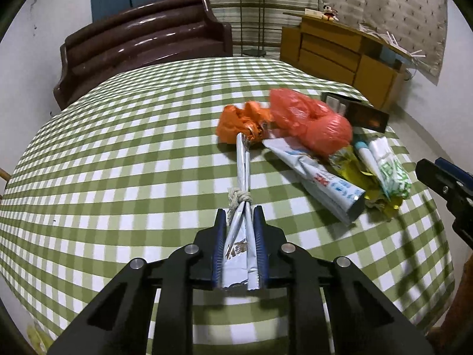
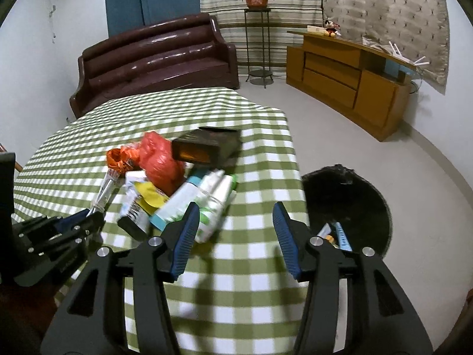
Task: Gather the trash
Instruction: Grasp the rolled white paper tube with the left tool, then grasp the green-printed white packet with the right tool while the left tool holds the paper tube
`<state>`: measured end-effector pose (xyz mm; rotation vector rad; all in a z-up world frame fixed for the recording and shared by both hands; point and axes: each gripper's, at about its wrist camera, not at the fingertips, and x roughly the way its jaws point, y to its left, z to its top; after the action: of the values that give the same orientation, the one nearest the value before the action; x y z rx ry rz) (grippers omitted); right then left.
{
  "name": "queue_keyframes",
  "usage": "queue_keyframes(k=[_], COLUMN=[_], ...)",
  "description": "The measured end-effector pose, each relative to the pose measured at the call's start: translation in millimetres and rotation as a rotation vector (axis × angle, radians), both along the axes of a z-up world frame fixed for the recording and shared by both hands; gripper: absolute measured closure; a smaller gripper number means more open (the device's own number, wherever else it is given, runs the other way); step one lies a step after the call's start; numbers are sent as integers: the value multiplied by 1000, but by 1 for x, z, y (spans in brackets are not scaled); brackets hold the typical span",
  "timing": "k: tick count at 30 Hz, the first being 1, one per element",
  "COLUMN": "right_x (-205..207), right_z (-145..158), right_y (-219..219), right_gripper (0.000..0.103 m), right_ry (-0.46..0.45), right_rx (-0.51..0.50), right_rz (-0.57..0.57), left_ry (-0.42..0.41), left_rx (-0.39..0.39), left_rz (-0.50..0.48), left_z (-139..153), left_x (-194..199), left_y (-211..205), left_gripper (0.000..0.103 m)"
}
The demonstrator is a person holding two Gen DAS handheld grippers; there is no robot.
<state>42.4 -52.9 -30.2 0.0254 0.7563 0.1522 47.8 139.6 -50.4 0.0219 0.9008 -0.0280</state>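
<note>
A heap of trash lies on the green checked tablecloth (image 1: 118, 148). My left gripper (image 1: 240, 216) is shut on the near end of a long silver foil wrapper (image 1: 243, 174) tied with a string knot; its far end reaches an orange crumpled wrapper (image 1: 236, 121). Beside them lie a red plastic bag (image 1: 310, 121), a rolled printed packet (image 1: 319, 183), a white-green tube pack (image 1: 390, 165) and a dark box (image 1: 366, 115). My right gripper (image 2: 235, 219) stands open over the cloth just in front of the white-green pack (image 2: 212, 201), nothing between its blue pads (image 2: 189, 233).
A black bin (image 2: 354, 186) stands on the floor off the table's right edge with a few items inside. Behind the table are a brown sofa (image 2: 153, 59), a plant stand (image 2: 257, 38) and a wooden cabinet (image 2: 348, 80).
</note>
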Motion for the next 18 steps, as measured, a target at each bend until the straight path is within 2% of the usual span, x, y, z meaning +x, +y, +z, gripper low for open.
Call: queue_keyframes(k=[8,11,18], right_x=[14,13,16], right_z=[-7,-8,-8], right_y=[15,10,-2], right_gripper=[48,48,48], right_ry=[41,49,59], right_rx=[-19,-57,-60], right_rz=[5,-16,-43], left_ry=[-6,-5,-2], left_rx=[-9,-18,-32], left_rz=[28,31,43], left_z=[2,2,0], left_x=[5,5,5], left_y=[18,22,31], left_gripper=[83,83,83])
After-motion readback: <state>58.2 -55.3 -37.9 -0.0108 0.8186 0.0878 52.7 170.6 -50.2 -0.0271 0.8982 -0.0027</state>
